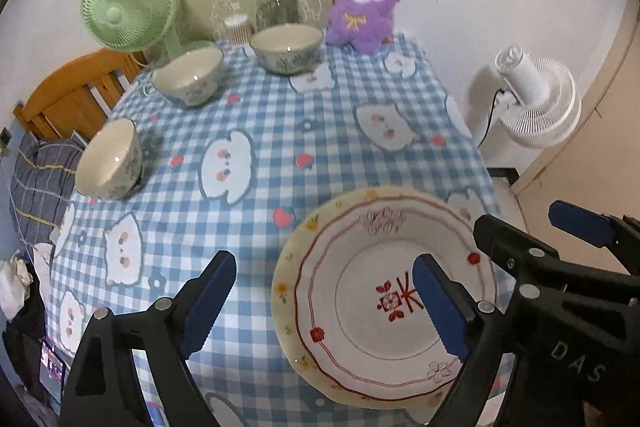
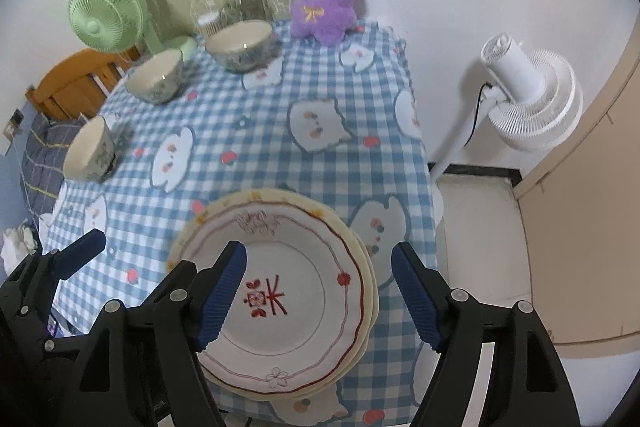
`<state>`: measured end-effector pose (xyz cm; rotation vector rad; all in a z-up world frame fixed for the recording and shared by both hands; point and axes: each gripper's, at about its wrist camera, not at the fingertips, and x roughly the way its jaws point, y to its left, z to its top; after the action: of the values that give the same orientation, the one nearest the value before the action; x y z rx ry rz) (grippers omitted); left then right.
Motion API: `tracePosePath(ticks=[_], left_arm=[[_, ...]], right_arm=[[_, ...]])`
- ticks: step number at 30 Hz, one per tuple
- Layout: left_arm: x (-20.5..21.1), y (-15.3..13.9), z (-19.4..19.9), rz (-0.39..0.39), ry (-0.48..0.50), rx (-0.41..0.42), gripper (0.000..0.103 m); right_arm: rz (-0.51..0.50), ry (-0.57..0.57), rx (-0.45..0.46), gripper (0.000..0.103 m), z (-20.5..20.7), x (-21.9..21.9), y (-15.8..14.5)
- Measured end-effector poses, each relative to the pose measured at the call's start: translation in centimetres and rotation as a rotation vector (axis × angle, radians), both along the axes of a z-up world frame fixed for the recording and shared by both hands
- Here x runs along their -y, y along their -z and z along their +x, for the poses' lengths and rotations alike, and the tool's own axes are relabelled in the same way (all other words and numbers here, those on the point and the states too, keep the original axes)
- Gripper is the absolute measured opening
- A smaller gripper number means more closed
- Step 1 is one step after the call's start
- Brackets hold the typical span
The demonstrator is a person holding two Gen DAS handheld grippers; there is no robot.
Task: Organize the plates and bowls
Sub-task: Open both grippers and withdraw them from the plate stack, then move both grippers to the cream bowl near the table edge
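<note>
Stacked plates [image 2: 296, 291] on table; three bowls [image 1: 188, 77] beyond

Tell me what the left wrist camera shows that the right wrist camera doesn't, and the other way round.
Only the left wrist view shows the left gripper head-on, jaws open over the tablecloth. Only the right wrist view shows that the plates are a stack, with several rims showing at the right edge, plus the black-edged floor beside the table. Both show the right gripper, open and holding nothing, three bowls, the green fan, the purple plush, the jar and the white fan.
</note>
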<state>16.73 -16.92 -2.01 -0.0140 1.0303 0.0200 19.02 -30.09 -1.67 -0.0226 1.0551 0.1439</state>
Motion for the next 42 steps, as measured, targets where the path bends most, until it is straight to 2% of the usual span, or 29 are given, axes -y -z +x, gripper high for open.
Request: tracePosePath(ticks=[3, 7, 21, 26, 42], left_arm=[[-0.6, -1.0, 0.1, 0.007, -0.033, 0.007, 0.091], [-1.3, -2.1, 0.5, 0.016, -0.026, 0.028, 0.091], [-6.4, -6.0, 1.7, 0.009, 0.059, 0.091, 0.092], [-9.0, -7.1, 2.4, -0.018, 0.077, 0.105, 0.091], [-17.5, -7.7, 5.0, -0.005, 0.101, 0.131, 0.091]], right_arm=[[0.016, -0.006, 0.020, 0.078, -0.1, -0.4, -1.2], [0.023, 0.008, 0.047, 0.078, 0.0, -1.2, -2.5], [0.020, 0.089, 0.127, 0.081, 0.2, -6.3, -6.6], [0.031, 0.116, 0.139, 0.082, 0.4, -8.5, -7.8], [0.031, 0.129, 0.159, 0.082, 2.9, -17.7, -8.3]])
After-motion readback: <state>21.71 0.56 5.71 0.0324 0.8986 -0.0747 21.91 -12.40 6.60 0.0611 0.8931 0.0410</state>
